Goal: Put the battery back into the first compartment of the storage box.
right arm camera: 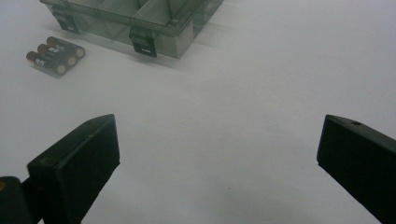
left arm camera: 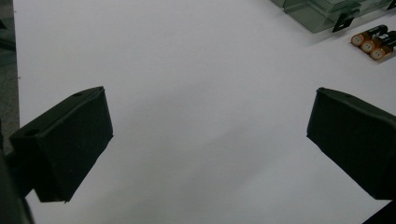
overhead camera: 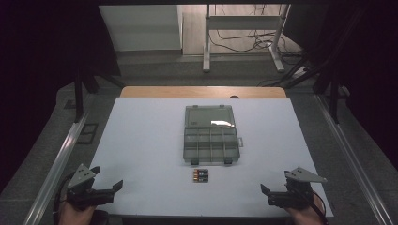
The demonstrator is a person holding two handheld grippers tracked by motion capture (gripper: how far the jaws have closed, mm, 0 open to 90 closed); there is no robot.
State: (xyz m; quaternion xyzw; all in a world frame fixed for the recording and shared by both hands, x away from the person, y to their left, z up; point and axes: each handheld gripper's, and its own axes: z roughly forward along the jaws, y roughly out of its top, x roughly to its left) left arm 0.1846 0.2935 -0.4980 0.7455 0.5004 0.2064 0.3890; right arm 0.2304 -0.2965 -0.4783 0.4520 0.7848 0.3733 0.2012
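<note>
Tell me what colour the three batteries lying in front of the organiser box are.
The batteries are black with copper-coloured ends, clearest in the right gripper view.

Each hand carries a black gripper: the left gripper (overhead camera: 104,180) and right gripper (overhead camera: 277,183) both have two blocky, flat-faced black jaws and a grey three-cornered plate on top. A dark cable trails from each.

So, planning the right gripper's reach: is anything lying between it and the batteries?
No. In the right gripper view, bare white table lies between the open right gripper and the batteries; the organizer box sits off beside them.
</note>
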